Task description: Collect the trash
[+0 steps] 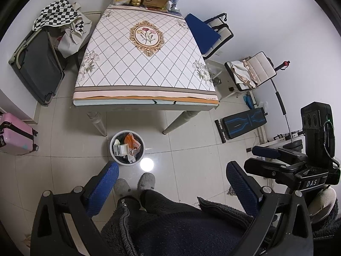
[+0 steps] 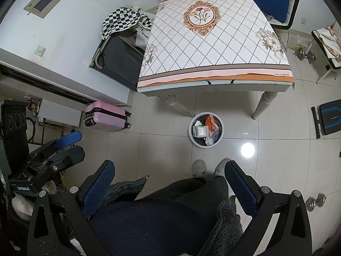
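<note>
With the left gripper [image 1: 171, 188] and the right gripper [image 2: 169, 186] both apart and empty, we judge the trash [image 1: 127, 147] in the white bin [image 1: 113, 155], just before the desk [image 1: 145, 98], as light crumpled paper, best pinched at an edge.

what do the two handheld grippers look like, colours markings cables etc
Both the left gripper and right gripper have black triangular frames with silver bolts and blue dimpled finger pads. The right one's body reads "DAS" with a black cable; the left's reads "GenRobot.AI". The sleeves are dark grey fleece.
</note>
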### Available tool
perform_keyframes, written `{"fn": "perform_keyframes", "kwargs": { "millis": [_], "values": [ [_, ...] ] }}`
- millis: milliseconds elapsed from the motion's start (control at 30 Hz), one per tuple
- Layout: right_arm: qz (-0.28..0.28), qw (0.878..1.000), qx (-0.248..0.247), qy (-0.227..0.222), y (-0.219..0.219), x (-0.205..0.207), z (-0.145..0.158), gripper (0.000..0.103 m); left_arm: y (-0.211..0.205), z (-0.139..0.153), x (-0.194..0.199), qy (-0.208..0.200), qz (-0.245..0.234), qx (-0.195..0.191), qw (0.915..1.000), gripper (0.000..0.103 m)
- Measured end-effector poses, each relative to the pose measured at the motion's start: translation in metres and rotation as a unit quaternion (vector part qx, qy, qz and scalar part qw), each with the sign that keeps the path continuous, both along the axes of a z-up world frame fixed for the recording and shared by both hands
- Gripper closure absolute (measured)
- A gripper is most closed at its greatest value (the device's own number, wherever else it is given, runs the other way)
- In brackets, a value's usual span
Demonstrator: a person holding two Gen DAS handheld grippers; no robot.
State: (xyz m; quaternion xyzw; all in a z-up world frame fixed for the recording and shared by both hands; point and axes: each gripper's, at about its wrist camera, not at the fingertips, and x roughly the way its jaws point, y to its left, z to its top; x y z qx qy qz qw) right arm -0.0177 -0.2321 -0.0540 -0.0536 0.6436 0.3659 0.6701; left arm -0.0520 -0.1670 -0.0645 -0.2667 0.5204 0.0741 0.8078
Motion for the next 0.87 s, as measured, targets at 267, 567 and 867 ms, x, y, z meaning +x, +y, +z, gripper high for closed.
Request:
{"fn": "perform_keyframes", "kwargs": {
  "millis": [267, 567, 867],
  "values": [
    [0.002, 1.0, 0.001, -0.002, 0.0018, -0.0012, -0.0009, 0.0, 0.0016, 0.0011, -0.0016, -0.001, 0.003, 0.001, 1.0, 0.0],
    [0.003, 1.0, 0.001, -0.001, 0.0022, -0.0017, -0.0011, 0.0, 0.0017, 0.0012, -0.0025, -0.002, 0.004, 0.002, 1.0, 0.0],
    [0.004, 1.0, 0.002, -0.001, 0.0042, -0.0035, -0.0018, 0.0, 0.0023, 0.0024, -0.0033, -0.001, 0.004, 0.004, 1.0, 0.0]
  ]
}}
